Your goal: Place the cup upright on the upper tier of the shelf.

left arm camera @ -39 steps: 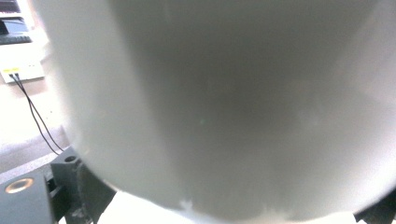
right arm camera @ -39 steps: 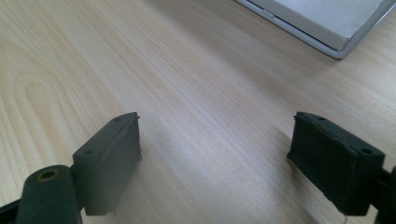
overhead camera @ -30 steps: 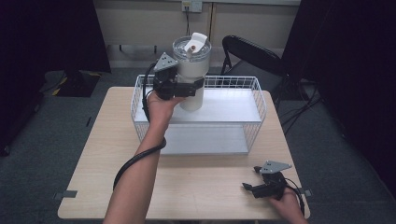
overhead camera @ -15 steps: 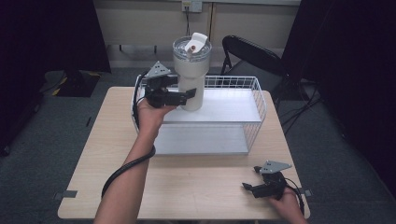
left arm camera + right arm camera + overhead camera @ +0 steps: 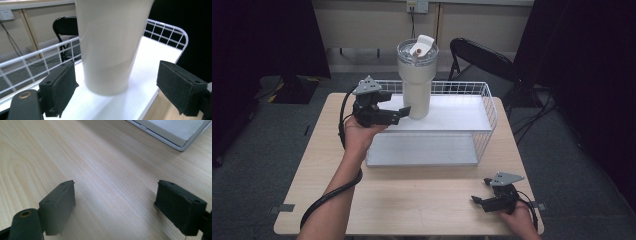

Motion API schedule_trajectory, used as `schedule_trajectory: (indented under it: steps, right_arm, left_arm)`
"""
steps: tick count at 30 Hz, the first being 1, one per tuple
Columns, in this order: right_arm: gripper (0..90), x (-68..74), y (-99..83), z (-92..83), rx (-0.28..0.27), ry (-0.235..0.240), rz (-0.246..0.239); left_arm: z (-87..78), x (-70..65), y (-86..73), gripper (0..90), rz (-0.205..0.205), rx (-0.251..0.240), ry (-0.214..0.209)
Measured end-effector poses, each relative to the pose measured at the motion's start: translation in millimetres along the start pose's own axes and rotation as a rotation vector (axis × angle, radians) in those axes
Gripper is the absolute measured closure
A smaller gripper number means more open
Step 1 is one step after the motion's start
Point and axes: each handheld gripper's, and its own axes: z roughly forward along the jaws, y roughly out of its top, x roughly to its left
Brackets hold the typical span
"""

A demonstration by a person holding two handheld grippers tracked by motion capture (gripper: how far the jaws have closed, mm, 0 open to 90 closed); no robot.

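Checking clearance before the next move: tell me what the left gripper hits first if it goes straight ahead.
Most likely the cream tumbler on the white shelf. The left gripper is open, its jaws either side of the tumbler's base, apparently not touching.

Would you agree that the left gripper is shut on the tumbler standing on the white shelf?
Not quite: the left gripper is open, its pads apart on either side of the tumbler, as the left gripper view shows. The tumbler does stand on the white shelf.
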Motion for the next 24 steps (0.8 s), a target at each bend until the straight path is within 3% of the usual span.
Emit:
schedule_trajectory:
  steps: [10, 17, 24]
  right_arm:
    - [15.5, 0.0, 0.0, 0.0, 0.0, 0.0, -0.001]
    - [15.5, 0.2, -0.3, -0.1, -0.001, -0.002, 0.001]
    - [15.5, 0.3, -0.4, -0.4, 0.0, -0.001, 0.001]
  left_arm:
    - [-15.3, -9.9, -11.8, 15.8, 0.031, 0.021, 0.009]
    - [-20.4, -13.7, -22.9, 15.8, 0.011, 0.033, 0.006]
    - [-25.2, -18.5, -28.2, 15.8, 0.02, 0.047, -0.011]
